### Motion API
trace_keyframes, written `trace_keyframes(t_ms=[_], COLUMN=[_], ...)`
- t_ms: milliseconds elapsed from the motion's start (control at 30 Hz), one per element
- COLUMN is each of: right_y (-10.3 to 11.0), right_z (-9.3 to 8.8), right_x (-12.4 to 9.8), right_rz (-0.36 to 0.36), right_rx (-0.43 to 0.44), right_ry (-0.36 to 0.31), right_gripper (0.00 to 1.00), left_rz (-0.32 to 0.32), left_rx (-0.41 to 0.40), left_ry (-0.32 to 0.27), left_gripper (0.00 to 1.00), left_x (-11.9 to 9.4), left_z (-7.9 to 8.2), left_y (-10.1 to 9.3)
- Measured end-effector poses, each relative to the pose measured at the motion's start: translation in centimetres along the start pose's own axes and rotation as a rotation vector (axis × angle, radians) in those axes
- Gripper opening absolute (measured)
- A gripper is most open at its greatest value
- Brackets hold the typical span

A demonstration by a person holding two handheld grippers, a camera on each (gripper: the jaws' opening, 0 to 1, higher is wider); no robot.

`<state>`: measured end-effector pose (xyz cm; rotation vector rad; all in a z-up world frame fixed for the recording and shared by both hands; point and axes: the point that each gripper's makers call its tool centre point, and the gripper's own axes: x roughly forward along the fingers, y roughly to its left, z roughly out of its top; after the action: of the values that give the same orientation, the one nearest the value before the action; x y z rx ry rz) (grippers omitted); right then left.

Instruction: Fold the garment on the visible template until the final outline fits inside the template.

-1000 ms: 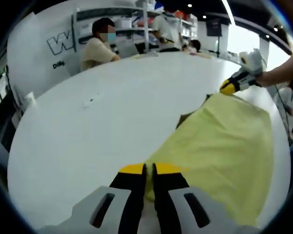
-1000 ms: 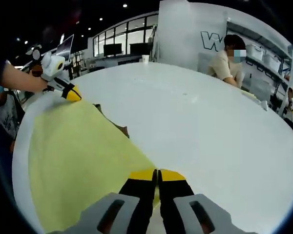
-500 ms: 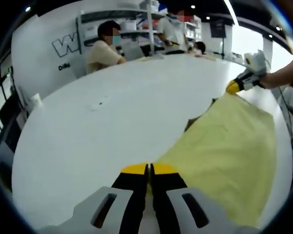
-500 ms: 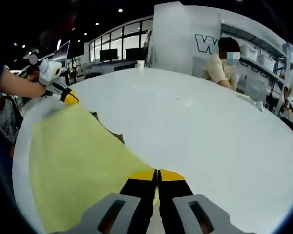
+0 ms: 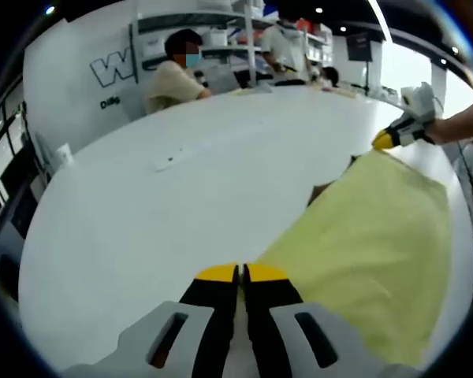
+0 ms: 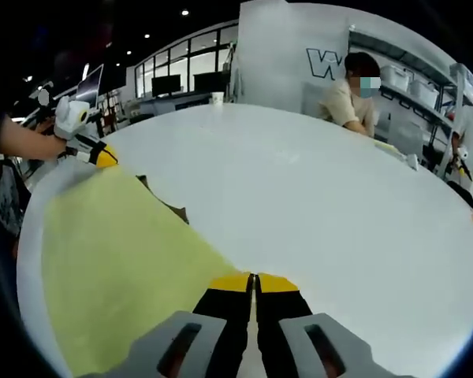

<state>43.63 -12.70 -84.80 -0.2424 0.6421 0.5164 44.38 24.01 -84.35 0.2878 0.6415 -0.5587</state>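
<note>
STEP: fold carry | left tool [image 5: 240,273] clenched on garment [image 5: 378,244] corner, right tool [image 6: 254,281] likewise | ADVICE: advance both corners together toward 12 o'clock, fabric taut above counter [image 5: 181,205].

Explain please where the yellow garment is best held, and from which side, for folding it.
At its two far corners, from the near edge: the yellow garment lies stretched flat on the white table, and the left gripper and right gripper are shut there, one on each corner.

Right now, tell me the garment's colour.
Pale yellow, plain; the garment shows best in the left gripper view.
</note>
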Motion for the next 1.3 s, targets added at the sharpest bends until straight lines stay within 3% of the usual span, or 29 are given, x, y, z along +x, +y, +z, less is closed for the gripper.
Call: trace_keyframes(t_ms=[33, 167, 300, 500, 600, 833, 933, 1100, 1300], right_y=[-0.3, -1.3, -1.3, 0.6, 1.8, 2.5, 4.3, 5.4, 7.2], right_z=[0.1, -0.4, -0.3, 0.3, 0.3, -0.4, -1.4, -2.5, -2.9], right_x=[-0.5, -1.1, -2.1, -4.5, -5.8, -8.0, -10.8, -12.7, -15.7], right_rz=[-0.001, -0.015, 0.002, 0.060, 0.080, 0.113, 0.135, 0.154, 0.155], right_rx=[0.029, 0.040, 0.073, 0.056, 0.054, 0.074, 0.100, 0.105, 0.126], right_ry=[-0.014, -0.021, -0.053, -0.111, -0.123, -0.157, -0.189, -0.207, -0.253], right_gripper=[0.00, 0.02, 0.11, 0.23, 0.28, 0.44, 0.52, 0.61, 0.70], left_rz=[0.032, 0.008, 0.014, -0.030, -0.045, -0.087, -0.110, -0.113, -0.110], left_rx=[0.019, -0.028, -0.026, 0.008, -0.005, -0.018, -0.053, -0.069, -0.083], left_ry=[0.000, -0.004, -0.022, -0.043, -0.056, -0.087, -0.119, -0.122, -0.171], left_gripper=[0.00, 0.02, 0.09, 0.27, 0.38, 0.56, 0.60, 0.72, 0.74], left_x=[-0.5, -0.7, -1.6, -3.8, -4.2, -7.3, -9.9, -11.7, -14.3], left_z=[0.1, -0.1, 0.3, 0.7, 0.2, 0.1, -0.6, -1.4, -1.5], left_y=[0.6, 1.2, 1.0, -0.6, 0.0, -2.6, -4.5, -6.1, -8.3])
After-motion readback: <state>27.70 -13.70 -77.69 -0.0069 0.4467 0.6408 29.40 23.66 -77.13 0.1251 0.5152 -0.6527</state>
